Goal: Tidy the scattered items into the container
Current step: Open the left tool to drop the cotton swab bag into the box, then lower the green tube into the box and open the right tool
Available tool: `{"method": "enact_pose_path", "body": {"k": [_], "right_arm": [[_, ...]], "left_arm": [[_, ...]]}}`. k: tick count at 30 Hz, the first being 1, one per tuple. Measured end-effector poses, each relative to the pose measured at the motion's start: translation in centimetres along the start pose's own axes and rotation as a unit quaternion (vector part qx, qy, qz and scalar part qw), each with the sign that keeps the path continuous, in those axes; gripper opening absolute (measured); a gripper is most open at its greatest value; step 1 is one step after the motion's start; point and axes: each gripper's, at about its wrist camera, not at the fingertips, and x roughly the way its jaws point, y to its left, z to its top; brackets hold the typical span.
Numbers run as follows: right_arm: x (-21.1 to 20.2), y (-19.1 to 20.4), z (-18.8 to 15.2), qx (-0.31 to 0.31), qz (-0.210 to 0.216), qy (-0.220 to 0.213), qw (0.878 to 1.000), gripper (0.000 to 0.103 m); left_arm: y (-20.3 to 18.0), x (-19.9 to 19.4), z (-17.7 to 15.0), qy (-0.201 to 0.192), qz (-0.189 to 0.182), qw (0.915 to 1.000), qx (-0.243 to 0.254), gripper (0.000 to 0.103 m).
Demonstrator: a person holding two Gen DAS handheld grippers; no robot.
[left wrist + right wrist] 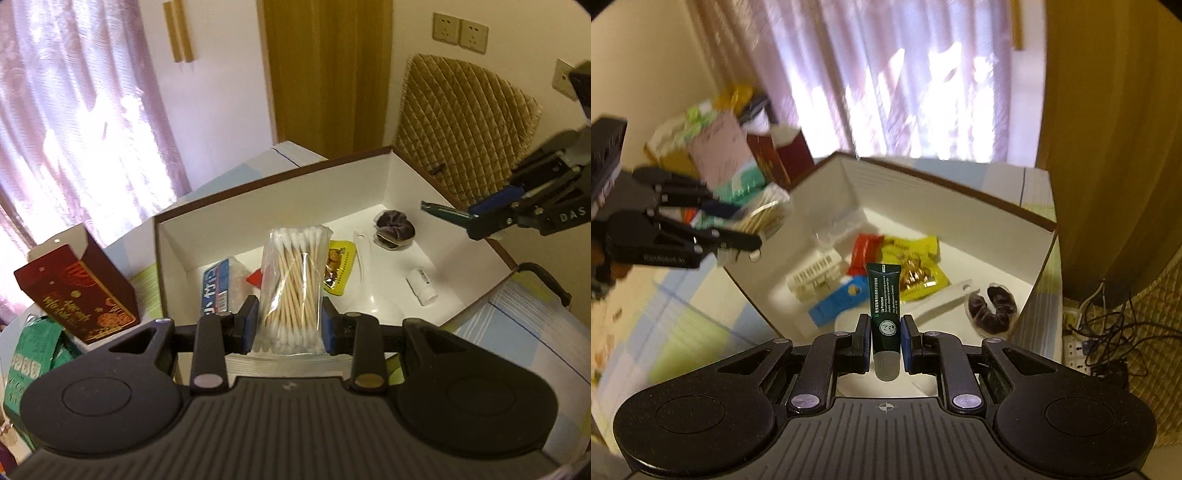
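A clear bag of wooden cotton swabs (291, 291) is clamped in the left gripper (290, 325) above the white cardboard box (373, 184); a dark green tube (884, 306) is pinched by the right gripper (885, 343). Beyond, a pastel checked tablecloth (517, 325), then pink curtains (74, 110), are seen.

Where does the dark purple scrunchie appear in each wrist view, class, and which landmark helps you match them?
Left wrist view: scrunchie lies right of centre, in the white box's far right part.
Right wrist view: scrunchie sits lower right, by the box's right wall.
Shared landmark: the yellow snack packet beside it.
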Motion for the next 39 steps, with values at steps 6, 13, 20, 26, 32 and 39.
{"method": "enact_pose_path", "body": {"k": [6, 13, 20, 26, 32, 39], "right_arm": [[2.1, -0.5, 0.8, -0.037, 0.006, 0.055, 0.998, 0.019], [4.7, -0.8, 1.4, -0.064, 0.021, 0.115, 0.991, 0.019], [7.4, -0.6, 1.3, -0.098, 0.026, 0.176, 0.979, 0.019], [8.7, -0.8, 0.6, -0.109, 0.033, 0.204, 0.972, 0.019], [10.0, -0.7, 0.5, -0.131, 0.030, 0.236, 0.962, 0.019], [11.6, 0.3, 0.2, -0.160, 0.038, 0.282, 0.945, 0.019]], "left_arm": [[1.0, 1.8, 0.7, 0.030, -0.024, 0.9992, -0.001, 0.029], [1.3, 2.9, 1.3, 0.041, -0.034, 0.9986, -0.001, 0.022], [1.3, 4.2, 1.1, 0.057, -0.043, 0.9975, -0.004, 0.017], [1.6, 4.8, 0.5, 0.066, -0.042, 0.9969, -0.011, 0.017], [2.1, 5.4, 0.0, 0.079, -0.035, 0.9961, -0.016, 0.017], [2.2, 5.8, -0.2, 0.085, -0.034, 0.9957, -0.016, 0.017]]}}
